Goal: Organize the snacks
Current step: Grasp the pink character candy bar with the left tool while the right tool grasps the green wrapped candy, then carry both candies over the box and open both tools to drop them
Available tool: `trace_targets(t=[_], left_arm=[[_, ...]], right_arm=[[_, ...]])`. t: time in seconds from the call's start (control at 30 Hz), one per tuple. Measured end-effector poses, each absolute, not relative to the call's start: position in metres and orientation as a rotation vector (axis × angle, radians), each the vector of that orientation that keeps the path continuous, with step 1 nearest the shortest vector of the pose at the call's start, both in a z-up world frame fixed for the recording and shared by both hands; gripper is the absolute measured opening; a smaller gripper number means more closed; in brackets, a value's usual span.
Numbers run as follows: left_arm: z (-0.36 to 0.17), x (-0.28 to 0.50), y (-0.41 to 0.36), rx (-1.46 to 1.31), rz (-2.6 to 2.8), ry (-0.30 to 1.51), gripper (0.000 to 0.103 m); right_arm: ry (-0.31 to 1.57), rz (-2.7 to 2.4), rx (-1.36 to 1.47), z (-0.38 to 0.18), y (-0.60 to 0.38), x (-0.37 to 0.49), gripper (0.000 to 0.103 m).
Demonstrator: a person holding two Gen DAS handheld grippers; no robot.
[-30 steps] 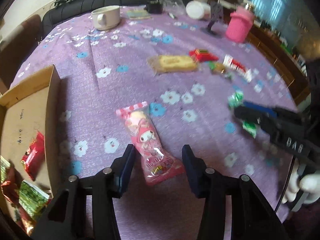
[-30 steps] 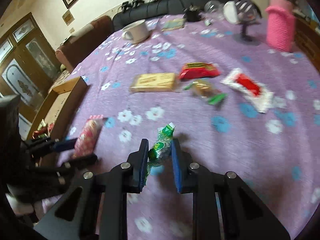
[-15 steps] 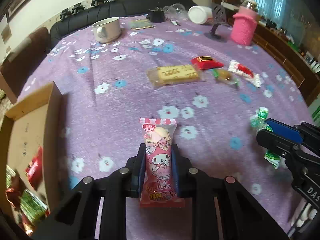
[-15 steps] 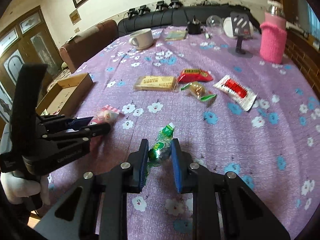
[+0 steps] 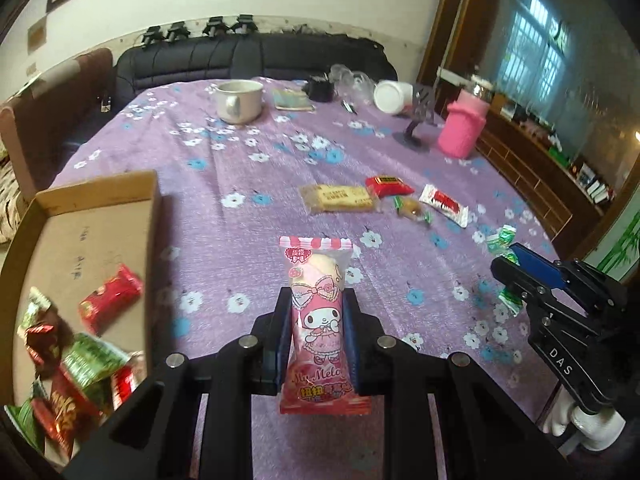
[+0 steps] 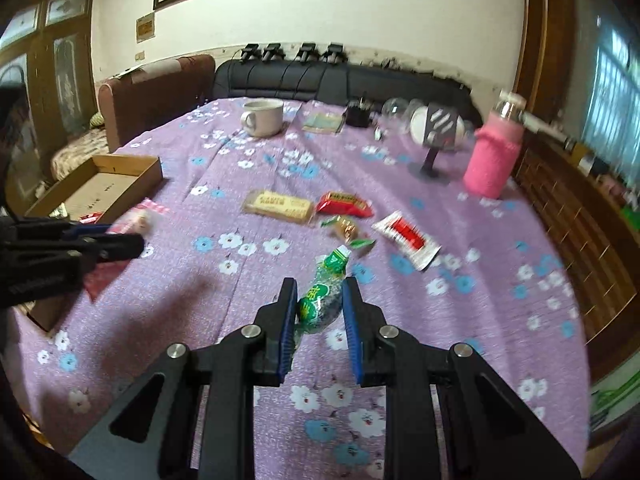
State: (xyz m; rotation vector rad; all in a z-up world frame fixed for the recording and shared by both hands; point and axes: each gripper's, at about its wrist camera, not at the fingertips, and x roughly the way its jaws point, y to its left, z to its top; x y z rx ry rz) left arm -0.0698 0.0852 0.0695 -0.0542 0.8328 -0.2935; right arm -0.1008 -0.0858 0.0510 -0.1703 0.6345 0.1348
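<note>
Left gripper (image 5: 316, 330) clamped on the pink character snack pack (image 5: 318, 320), pads pressing its middle, sealed ends sticking out above and below the fingers, whole pack clear of the purple flowered tablecloth (image 5: 224, 184). Right gripper (image 6: 320, 308) likewise pinched on a green candy (image 6: 320, 300), twisted wrapper end poking forward past the fingertips. Best done by keeping both grips firm and carrying over the near wall of the cardboard box (image 5: 154, 216), lying just left of the pink pack and already holding red and green wrappers, releasing only once well inside. Farther out, four loose snacks on the cloth: biscuit pack (image 5: 340, 198), red packet (image 5: 388, 186), amber candy (image 5: 412, 208), white-and-red sachet (image 5: 444, 204).
</note>
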Motion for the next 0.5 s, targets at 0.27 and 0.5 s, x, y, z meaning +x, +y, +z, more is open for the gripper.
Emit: trace_targets(t=[0.27,0.5], left_arm=[[0.074,-0.080,0.118,-0.119,-0.249,0.801,0.022],[0.077,-0.086,0.155,-0.170,-0.187,0.776,0.022]], right_arm=[[0.562,0.117,-0.250,0.066,-0.068,-0.119,0.024],[0.539,0.127,-0.294,0.074,-0.052,-0.125,0.024]])
